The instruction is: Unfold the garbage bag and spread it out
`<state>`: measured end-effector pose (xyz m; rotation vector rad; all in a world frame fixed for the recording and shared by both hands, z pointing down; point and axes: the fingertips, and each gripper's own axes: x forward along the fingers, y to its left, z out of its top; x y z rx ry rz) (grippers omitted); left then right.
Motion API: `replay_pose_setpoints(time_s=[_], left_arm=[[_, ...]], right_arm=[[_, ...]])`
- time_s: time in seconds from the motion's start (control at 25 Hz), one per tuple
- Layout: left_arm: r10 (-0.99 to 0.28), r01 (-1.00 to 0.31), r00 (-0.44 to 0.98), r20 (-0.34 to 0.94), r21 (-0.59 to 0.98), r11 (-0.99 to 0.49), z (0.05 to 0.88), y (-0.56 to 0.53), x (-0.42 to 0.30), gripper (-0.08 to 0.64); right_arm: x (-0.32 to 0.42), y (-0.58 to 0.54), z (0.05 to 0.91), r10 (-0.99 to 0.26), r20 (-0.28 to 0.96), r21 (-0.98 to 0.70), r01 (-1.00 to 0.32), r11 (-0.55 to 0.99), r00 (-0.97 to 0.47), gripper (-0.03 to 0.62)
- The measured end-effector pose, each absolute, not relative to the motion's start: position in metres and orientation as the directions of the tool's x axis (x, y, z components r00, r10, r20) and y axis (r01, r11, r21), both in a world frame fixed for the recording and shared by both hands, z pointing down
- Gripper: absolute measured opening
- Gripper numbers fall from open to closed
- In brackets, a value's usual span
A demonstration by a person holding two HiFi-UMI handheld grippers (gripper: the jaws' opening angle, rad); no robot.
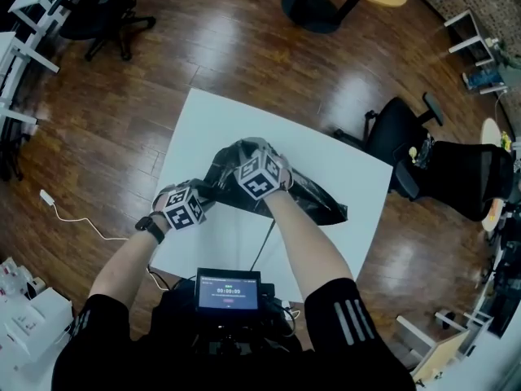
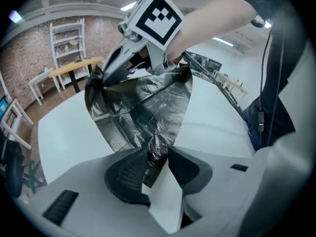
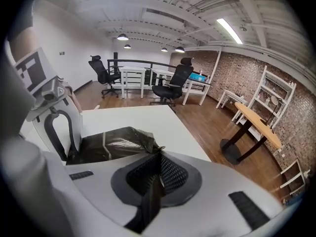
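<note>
Pinching a bunched fold of the black bag (image 2: 143,107), the left claw (image 2: 158,157) is clamped on the film, which fans upward from its pads toward twelve o'clock. The right claw (image 3: 159,158) is clenched tight too, and a thin dark strip seems to be caught in its seam, though the film there is hard to make out. From the head view the right claw (image 1: 262,176) sits near the middle of the white table (image 1: 350,165), with the left claw (image 1: 183,206) just beside it at eight o'clock. The bag (image 1: 313,202) is gathered between the two and trails off flat toward four o'clock.

To do this step well, I would draw the two claws apart sideways, nine and three o'clock, low over the table, so the pleats slide open rather than lift. A slow, even pull suits film this thin; a jerk could slip it from the pads or tear it. The trailing end can stay resting on the table as an anchor.
</note>
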<state>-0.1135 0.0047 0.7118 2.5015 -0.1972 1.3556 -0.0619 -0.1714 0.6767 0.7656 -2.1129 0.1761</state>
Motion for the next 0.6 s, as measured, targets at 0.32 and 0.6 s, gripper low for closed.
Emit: replay_pose_setpoints(time_s=[0.32, 0.6], left_arm=[[0.008, -0.257, 0.545, 0.838, 0.177, -0.950, 0.712, 0.006, -0.117, 0.140], [0.000, -0.267, 0.545, 0.838, 0.174, -0.948, 0.713, 0.004, -0.116, 0.138]], right_arm=[[-0.068, -0.182, 0.705, -0.456, 0.794, 0.164, -0.580, 0.798, -0.403, 0.011], [-0.064, -0.190, 0.713, -0.453, 0.789, 0.110, -0.630, 0.769, -0.416, 0.056]])
